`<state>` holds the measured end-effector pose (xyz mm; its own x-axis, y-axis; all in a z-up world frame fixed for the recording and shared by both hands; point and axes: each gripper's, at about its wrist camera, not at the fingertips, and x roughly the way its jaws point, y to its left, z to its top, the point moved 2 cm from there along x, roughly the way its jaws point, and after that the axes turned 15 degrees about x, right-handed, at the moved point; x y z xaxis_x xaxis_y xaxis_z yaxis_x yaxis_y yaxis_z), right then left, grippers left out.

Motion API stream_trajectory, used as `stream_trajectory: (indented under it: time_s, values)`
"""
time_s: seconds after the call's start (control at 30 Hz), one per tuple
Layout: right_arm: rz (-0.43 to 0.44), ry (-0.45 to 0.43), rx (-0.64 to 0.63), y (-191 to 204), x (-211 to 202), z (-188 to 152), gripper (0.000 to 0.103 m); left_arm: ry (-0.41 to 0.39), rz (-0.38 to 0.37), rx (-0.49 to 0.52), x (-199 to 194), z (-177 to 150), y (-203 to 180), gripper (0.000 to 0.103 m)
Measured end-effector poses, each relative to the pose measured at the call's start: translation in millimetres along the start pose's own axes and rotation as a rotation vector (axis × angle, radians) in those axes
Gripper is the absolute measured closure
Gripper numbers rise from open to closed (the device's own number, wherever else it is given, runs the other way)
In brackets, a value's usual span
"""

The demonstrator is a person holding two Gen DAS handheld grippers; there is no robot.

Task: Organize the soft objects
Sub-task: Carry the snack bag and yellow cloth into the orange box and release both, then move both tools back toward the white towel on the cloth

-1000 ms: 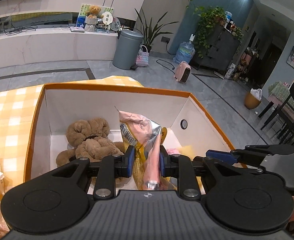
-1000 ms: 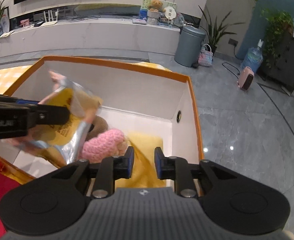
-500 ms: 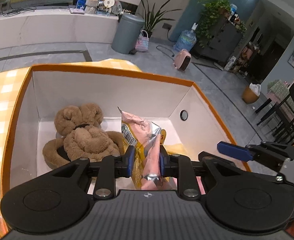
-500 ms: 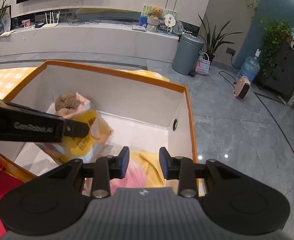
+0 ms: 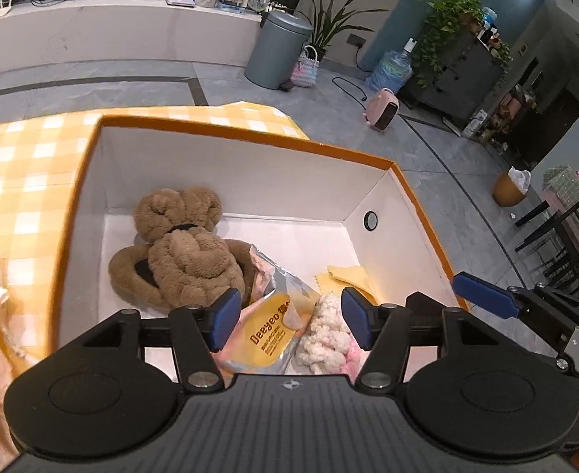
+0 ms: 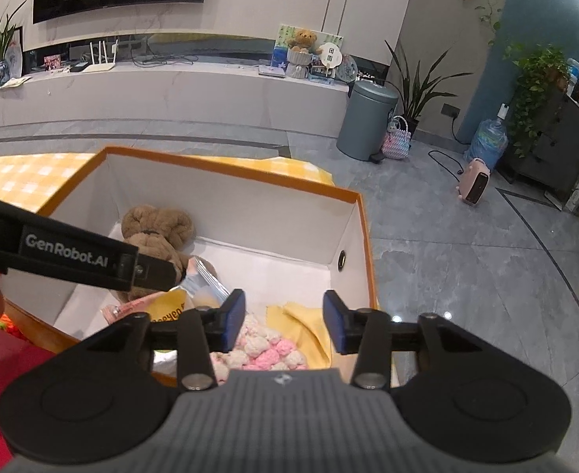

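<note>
Both claws hang open over the white cardboard box with the orange rim [image 5: 246,134], and neither holds anything. The left claw [image 5: 285,317] sits directly above the crinkly yellow-and-pink snack pouch [image 5: 269,335], which lies loose on the box floor, its long axis running away from the claw toward the brown plush teddy bear [image 5: 179,252] at the far left. Just right of the pouch lies a pink-and-white knitted bundle [image 6: 262,349], almost under the right claw [image 6: 284,321], beside a yellow cloth [image 5: 350,278]. The four soft things look stowed (judging by how they lie). Free floor remains along the far wall; the yellow checked bench [image 5: 25,157] lies to the left.
</note>
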<state>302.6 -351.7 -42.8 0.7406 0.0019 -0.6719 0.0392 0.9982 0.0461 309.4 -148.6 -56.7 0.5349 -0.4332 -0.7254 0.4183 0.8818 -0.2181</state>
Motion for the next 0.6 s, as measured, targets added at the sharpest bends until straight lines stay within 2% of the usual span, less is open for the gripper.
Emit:
stream_trajectory:
  time_s: [0.13, 0.27, 0.37, 0.5, 0.6]
  values:
    - [0.007, -0.019, 0.016, 4, -15, -1, 0.049, -0.038, 0.026, -0.006, -25, -11, -1, 0.031]
    - [0.050, -0.034, 0.052, 11, -32, -3, 0.048, -0.097, 0.068, 0.013, -58, -27, 3, 0.031]
    - [0.083, -0.071, 0.056, 24, -48, -7, 0.048, -0.170, 0.088, 0.053, -89, -43, 5, 0.031]
    - [0.132, -0.098, 0.062, 46, -65, -14, 0.048, -0.225, 0.180, 0.107, -125, -65, 8, 0.031]
    - [0.165, -0.127, 0.053, 65, -81, -24, 0.048, -0.256, 0.223, 0.132, -149, -79, 12, 0.031]
